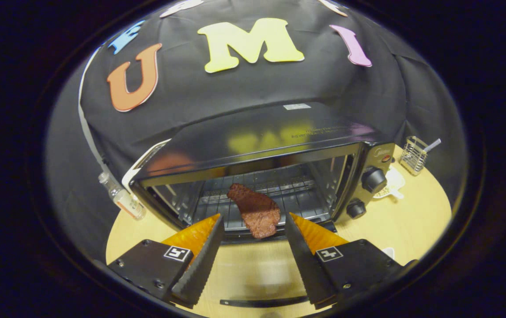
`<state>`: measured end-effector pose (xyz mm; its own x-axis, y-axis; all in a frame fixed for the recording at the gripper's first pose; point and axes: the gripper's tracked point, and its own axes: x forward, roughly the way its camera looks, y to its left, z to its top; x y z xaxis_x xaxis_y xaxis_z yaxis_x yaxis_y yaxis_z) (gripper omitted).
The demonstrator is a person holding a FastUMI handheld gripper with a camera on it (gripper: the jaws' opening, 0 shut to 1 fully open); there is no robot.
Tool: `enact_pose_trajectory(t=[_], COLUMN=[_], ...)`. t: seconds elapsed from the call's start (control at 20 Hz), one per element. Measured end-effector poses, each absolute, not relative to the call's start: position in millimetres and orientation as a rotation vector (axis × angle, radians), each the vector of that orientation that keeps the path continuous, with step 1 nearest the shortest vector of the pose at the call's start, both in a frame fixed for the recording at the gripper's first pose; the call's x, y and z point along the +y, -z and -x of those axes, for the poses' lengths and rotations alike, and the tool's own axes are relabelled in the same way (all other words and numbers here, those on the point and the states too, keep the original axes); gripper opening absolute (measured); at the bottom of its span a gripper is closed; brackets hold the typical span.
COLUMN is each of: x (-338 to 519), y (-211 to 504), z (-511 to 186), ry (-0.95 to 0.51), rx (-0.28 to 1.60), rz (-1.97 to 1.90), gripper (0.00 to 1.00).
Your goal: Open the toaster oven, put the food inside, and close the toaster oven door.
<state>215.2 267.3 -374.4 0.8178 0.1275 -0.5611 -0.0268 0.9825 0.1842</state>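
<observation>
Black, shiny toaster oven (270,145) standing open on the pale wooden tabletop (412,221), door down. Reddish-brown slab of meat (255,211) resting on the wire rack (292,187) at the oven's mouth, front end overhanging. Jaws of the gripper (253,221) spread wide, empty, flanking the meat without touching.

Small clear bottle (122,196) just left of the oven; wire basket (413,154) off to its right.

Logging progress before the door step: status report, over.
Tool open, holding nothing. Steak lies on the rack of the open toaster oven, just ahead of the fingertips. Door down, not yet closed. Nothing between tool and oven.
</observation>
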Motion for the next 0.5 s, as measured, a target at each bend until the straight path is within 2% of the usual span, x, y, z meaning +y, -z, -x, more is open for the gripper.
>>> enact_pose_trajectory(t=[0.5], x=[220.3], y=[370.5], z=[-102.9], ry=[-0.175], rx=[0.706], rz=[0.065], gripper=[0.89])
